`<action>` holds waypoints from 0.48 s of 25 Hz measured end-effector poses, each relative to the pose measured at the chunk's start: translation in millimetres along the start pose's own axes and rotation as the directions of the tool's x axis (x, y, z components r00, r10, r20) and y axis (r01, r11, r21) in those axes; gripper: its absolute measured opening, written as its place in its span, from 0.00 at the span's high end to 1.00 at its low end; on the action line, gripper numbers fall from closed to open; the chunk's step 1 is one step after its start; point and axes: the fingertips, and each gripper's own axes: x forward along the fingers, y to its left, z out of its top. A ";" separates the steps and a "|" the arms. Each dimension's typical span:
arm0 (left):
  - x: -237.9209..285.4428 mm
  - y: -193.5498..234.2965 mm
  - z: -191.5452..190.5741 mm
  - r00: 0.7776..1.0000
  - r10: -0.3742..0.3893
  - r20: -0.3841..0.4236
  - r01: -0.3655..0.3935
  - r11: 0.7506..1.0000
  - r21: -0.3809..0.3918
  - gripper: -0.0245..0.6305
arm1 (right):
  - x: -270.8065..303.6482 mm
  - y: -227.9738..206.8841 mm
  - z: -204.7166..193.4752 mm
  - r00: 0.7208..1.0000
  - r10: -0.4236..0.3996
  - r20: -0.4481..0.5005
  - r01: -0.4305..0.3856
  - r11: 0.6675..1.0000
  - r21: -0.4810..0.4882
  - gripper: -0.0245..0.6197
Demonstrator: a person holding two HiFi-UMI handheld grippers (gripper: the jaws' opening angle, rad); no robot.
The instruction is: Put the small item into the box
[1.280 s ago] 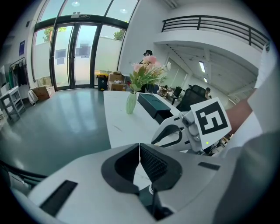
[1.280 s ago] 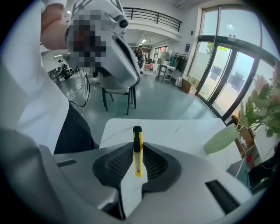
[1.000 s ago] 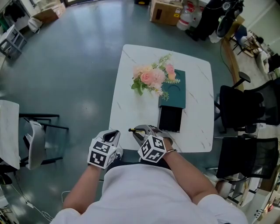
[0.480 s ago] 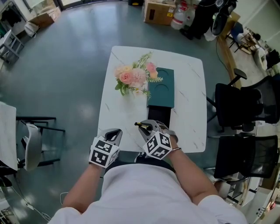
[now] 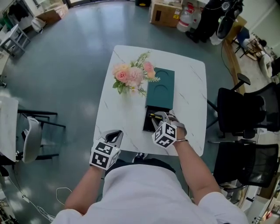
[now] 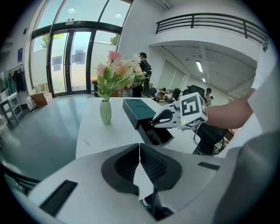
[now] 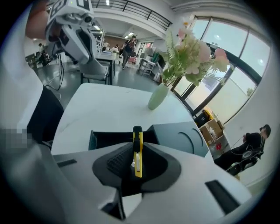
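Note:
A small yellow-and-black utility knife (image 7: 138,154) is clamped between the jaws of my right gripper (image 7: 137,144). In the head view that right gripper (image 5: 158,117) hovers over the open black box (image 5: 148,125) near the front of the white table (image 5: 192,92), the knife's tip (image 5: 153,116) pointing left. The box's dark green lid (image 5: 160,89) lies just behind the box. My left gripper (image 5: 114,134) hangs at the table's front left edge, shut and empty. From the left gripper view, its jaws (image 6: 140,162) meet, and the box (image 6: 158,136) lies ahead.
A pink bouquet in a pale green vase (image 5: 131,77) stands left of the lid. Black office chairs (image 5: 245,109) crowd the table's right side, and a grey chair (image 5: 33,142) is at the left. Cardboard boxes (image 5: 166,12) sit on the far floor.
My right gripper carried the knife forward and to the right, from the table's front edge to above the open box. The left gripper has stayed near the front edge.

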 end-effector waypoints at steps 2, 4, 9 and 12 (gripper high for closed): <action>-3.6 -3.9 0.3 1.000 0.010 0.009 -0.010 1.000 -0.008 0.94 | 9.9 0.3 -10.5 0.999 0.003 -0.039 -0.006 0.998 -0.058 0.84; -6.9 -5.7 -0.5 1.000 0.022 0.014 -0.022 1.000 -0.016 0.94 | 20.0 3.2 -17.5 0.997 0.017 -0.069 -0.024 0.995 -0.101 0.84; -13.7 -3.9 -4.2 0.999 0.049 0.008 -0.049 0.998 -0.030 0.94 | 39.8 14.3 -29.5 0.986 0.071 -0.151 -0.091 0.986 -0.136 0.84; -17.7 -1.8 0.3 0.998 0.061 0.014 -0.061 0.998 -0.030 0.94 | 45.0 15.2 -32.2 0.981 0.077 -0.177 -0.104 0.984 -0.146 0.84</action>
